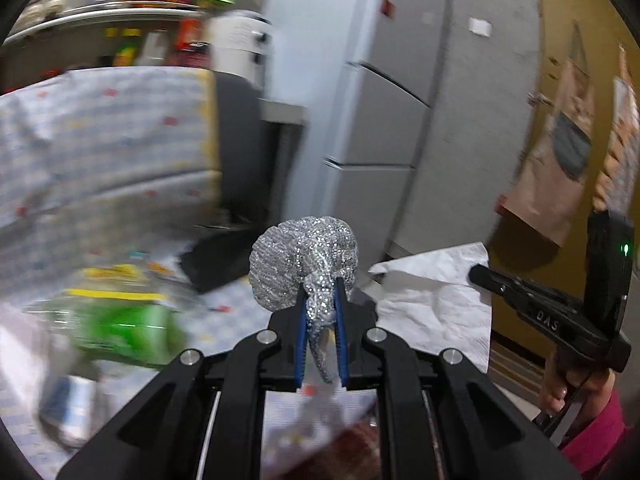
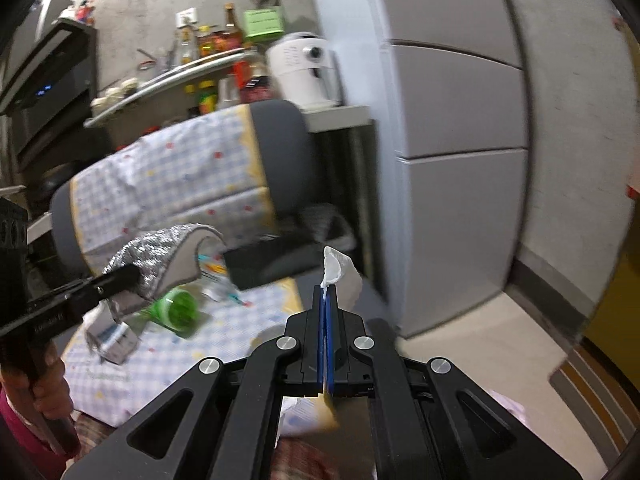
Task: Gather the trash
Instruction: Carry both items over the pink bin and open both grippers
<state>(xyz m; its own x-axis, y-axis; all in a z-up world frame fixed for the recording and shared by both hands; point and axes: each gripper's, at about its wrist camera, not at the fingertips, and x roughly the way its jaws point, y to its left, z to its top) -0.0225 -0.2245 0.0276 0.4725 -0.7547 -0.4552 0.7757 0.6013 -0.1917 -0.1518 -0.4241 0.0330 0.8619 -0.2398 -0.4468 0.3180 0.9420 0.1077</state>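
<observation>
While both pairs of tongs hang above the cloth-covered bench (image 2: 168, 344), each is clamped on a piece of trash. The left tongs (image 1: 322, 300) pinch a crumpled, glittery silver scouring pad (image 1: 304, 264) between their blue pads (image 1: 340, 320); the bulk of the pad bulges out beyond the fingertips and a strip of it trails back between the jaws. In the right wrist view the same silver pad shows at the left, lifted clear of the bench. The right tongs (image 2: 326, 292) are closed flat on a white paper napkin (image 2: 340, 272), whose crumpled end sticks up past the tips; from the left wrist view the napkin spreads wide and wrinkled, held off to the right, past the bench's right edge. A hand in a magenta sleeve (image 1: 600, 432) grips the right handle.

On the bench, which wears a blue-and-white checked cloth with small coloured dots and a yellow border, trash lies toward the left side: a green plastic bottle (image 2: 180, 312) on its side, a small white and blue carton (image 2: 116, 336) near the left edge, and some blurred wrappers (image 2: 216, 280) just behind the bottle. A black box (image 2: 264, 260) sits at the far edge of the bench.

Beyond it stands a grey chair (image 2: 280, 152) draped in matching checked cloth. Farther back are a white air fryer (image 2: 304, 72) on a counter, a shelf (image 2: 168, 76) of bottles and jars, and a tall grey refrigerator (image 2: 460, 120) to the right.
</observation>
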